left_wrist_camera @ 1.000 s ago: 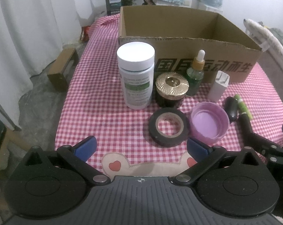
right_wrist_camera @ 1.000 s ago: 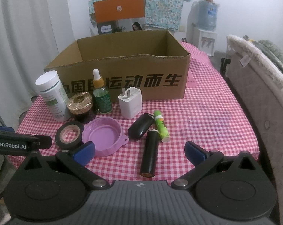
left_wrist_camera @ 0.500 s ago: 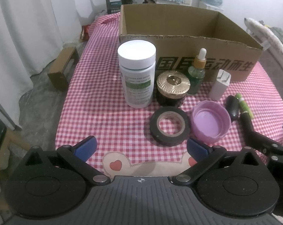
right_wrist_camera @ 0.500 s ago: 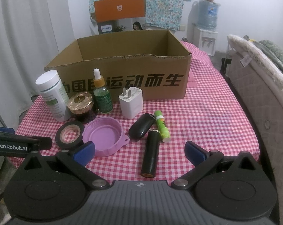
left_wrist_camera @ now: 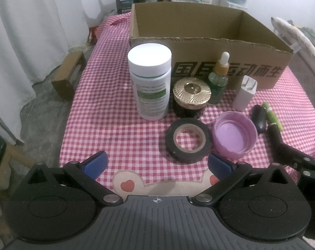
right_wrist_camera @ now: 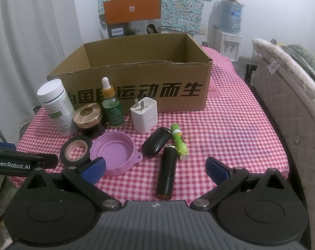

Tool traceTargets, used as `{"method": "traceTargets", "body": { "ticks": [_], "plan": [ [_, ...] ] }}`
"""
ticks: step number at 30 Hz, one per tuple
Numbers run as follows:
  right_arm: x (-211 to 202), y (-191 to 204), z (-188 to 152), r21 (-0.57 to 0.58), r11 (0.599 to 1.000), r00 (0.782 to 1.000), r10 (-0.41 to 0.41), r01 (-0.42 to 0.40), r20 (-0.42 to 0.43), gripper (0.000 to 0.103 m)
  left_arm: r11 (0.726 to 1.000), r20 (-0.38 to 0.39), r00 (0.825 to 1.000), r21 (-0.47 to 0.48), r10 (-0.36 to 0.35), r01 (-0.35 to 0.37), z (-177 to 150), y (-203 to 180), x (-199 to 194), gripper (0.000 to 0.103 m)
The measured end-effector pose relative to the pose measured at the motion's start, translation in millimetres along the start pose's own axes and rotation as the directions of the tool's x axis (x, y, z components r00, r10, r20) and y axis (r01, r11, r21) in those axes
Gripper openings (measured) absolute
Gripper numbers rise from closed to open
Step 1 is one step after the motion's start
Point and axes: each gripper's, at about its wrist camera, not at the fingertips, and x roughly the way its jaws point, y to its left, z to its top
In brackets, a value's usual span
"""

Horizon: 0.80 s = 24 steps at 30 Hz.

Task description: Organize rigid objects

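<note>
An open cardboard box (left_wrist_camera: pixel 224 70) (right_wrist_camera: pixel 136 87) stands at the back of the checked table. In front of it are a white pill bottle (left_wrist_camera: pixel 150 81) (right_wrist_camera: pixel 57 108), a gold-lidded jar (left_wrist_camera: pixel 190 98) (right_wrist_camera: pixel 87 117), a green dropper bottle (left_wrist_camera: pixel 218 81) (right_wrist_camera: pixel 112 108) and a white charger (left_wrist_camera: pixel 245 93) (right_wrist_camera: pixel 144 114). Nearer lie a black tape roll (left_wrist_camera: pixel 188 140) (right_wrist_camera: pixel 76 151), a purple lid (left_wrist_camera: pixel 234 137) (right_wrist_camera: pixel 113 152), a black oval case (right_wrist_camera: pixel 156 143), a green tube (right_wrist_camera: pixel 179 141) and a black tube (right_wrist_camera: pixel 166 175). My left gripper (left_wrist_camera: pixel 157 165) and right gripper (right_wrist_camera: pixel 155 166) both hang open and empty near the front edge.
The red checked tablecloth (right_wrist_camera: pixel 230 125) has bare room on the right. A padded bed edge (right_wrist_camera: pixel 286 79) runs along the right side. A small cardboard box (left_wrist_camera: pixel 67 77) sits on the floor to the left, by white curtains (left_wrist_camera: pixel 28 31).
Both grippers have crept slightly forward toward the objects. Nothing on the table has moved.
</note>
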Motion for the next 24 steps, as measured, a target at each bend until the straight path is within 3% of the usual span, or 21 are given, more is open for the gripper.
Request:
{"method": "traceTargets", "body": {
  "ticks": [17,24],
  "plan": [
    [12.0,-8.9,-0.6,0.035,0.999,1.0,0.004,-0.003,-0.01,0.103,0.998,-0.021,0.999,0.051,-0.025,0.026,8.7,-13.0,14.6,0.103],
    [6.6,-22.4,-4.3,0.054,0.998,0.999,0.019,-0.02,0.031,0.103,0.987,0.069,0.989,0.109,-0.128,0.12,12.7,-23.2,9.9,0.103]
  ]
}}
